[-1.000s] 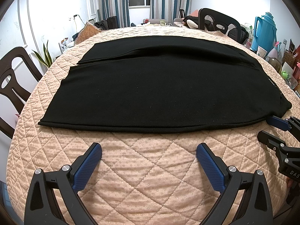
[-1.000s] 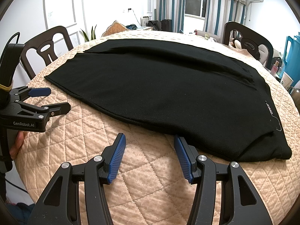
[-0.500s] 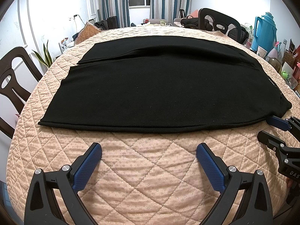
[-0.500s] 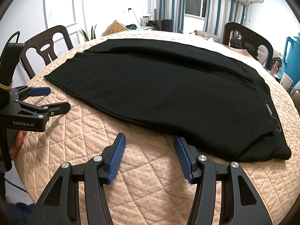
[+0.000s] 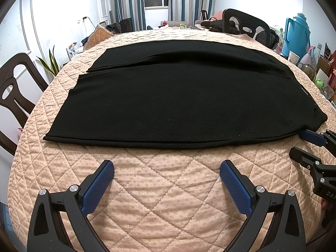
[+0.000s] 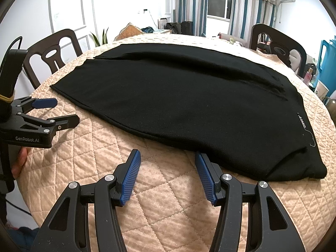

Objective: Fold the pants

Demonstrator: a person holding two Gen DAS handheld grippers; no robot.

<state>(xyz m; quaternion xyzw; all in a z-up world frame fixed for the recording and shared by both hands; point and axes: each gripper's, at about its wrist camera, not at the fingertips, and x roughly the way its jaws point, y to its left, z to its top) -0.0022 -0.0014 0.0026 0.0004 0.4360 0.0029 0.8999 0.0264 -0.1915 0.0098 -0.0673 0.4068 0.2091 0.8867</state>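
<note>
Black pants (image 5: pixel 178 100) lie flat on the quilted peach table cover (image 5: pixel 163 189), one leg folded over the other, waist at the right; they also show in the right wrist view (image 6: pixel 189 105). My left gripper (image 5: pixel 167 171) is open and empty, just short of the pants' near edge. My right gripper (image 6: pixel 167 163) is open and empty, its fingertips close to the near edge by the waist end. The right gripper shows in the left wrist view (image 5: pixel 304 145), and the left gripper shows in the right wrist view (image 6: pixel 58 111).
Dark wooden chairs stand at the left (image 5: pixel 12 88) and the far side (image 5: pixel 245 25) of the round table. A blue thermos (image 5: pixel 296 35), cups and bottles stand at the right. A plant (image 5: pixel 50 65) stands by the left wall.
</note>
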